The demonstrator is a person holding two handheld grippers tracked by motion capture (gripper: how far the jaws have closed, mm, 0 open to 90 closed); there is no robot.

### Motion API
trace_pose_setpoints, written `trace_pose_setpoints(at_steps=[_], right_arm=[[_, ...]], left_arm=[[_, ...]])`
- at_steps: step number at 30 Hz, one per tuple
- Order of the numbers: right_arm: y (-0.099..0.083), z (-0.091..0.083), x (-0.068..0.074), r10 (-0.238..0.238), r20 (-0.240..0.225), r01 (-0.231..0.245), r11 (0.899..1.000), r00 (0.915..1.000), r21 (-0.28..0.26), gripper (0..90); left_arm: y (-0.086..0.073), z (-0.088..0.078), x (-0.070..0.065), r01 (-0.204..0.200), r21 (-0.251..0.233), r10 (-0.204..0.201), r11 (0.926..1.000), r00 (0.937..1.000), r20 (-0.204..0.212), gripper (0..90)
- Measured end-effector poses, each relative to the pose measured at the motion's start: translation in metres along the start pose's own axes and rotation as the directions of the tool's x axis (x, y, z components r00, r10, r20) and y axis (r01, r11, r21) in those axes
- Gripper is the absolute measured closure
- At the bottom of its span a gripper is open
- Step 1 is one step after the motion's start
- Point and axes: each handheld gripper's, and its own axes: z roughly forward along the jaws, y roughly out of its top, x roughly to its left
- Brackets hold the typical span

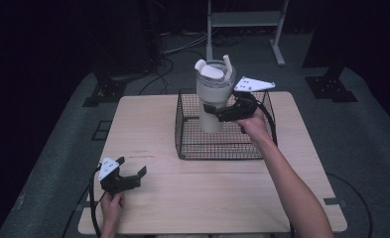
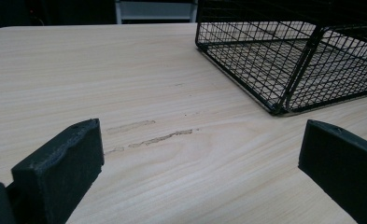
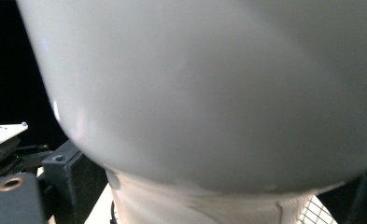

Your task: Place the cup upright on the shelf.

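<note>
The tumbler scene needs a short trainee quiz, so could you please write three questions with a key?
1. True or false: the right gripper is clamped on the tumbler.
2. Where is the tumbler? A) over the wire basket B) lying on the table
3. Fill in: the left gripper is ____, holding nothing.

Key: 1 true; 2 A; 3 open.

Wire basket (image 1: 222, 148) walls block sideways reach; top open. Table (image 1: 148, 198) front bare, passable.
</note>
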Motion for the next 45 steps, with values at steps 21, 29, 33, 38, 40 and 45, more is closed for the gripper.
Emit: trace_pose_setpoints(at_steps=[21,29,33,38,40,45], right_arm=[[-0.020,0.044,-0.029,-0.023,0.007,0.023,0.999,0.9997,0.037,8.3],[-0.039,0.059,-0.038,-0.008,-0.029,0.010,0.995,0.9996,0.098,8.3],[-0.049,0.067,-0.040,-0.007,-0.045,0.012,0.993,0.9990,0.117,8.3],[-0.059,0.076,-0.044,0.009,-0.051,-0.002,0.990,0.9987,0.144,8.3],[-0.065,0.081,-0.047,0.012,-0.041,-0.005,0.987,0.9991,0.163,8.3],[-0.073,0.088,-0.050,0.017,-0.036,-0.009,0.980,0.9992,0.200,8.3]], left_arm=[[0.000,0.000,-0.001,-0.004,0.000,0.004,1.0000,1.0000,0.001,0.0],[0.000,0.000,-0.001,-0.005,0.000,0.005,1.0000,1.0000,0.001,0.0],[0.000,0.000,-0.001,-0.005,-0.001,0.005,1.0000,1.0000,0.002,0.0],[0.000,0.000,0.000,-0.003,-0.001,0.003,1.0000,1.0000,0.003,0.0],[0.000,-0.001,0.000,-0.002,-0.002,0.002,1.0000,1.0000,0.004,0.0],[-0.001,-0.002,0.001,0.008,-0.014,-0.008,0.9999,1.0000,0.003,0.0]])
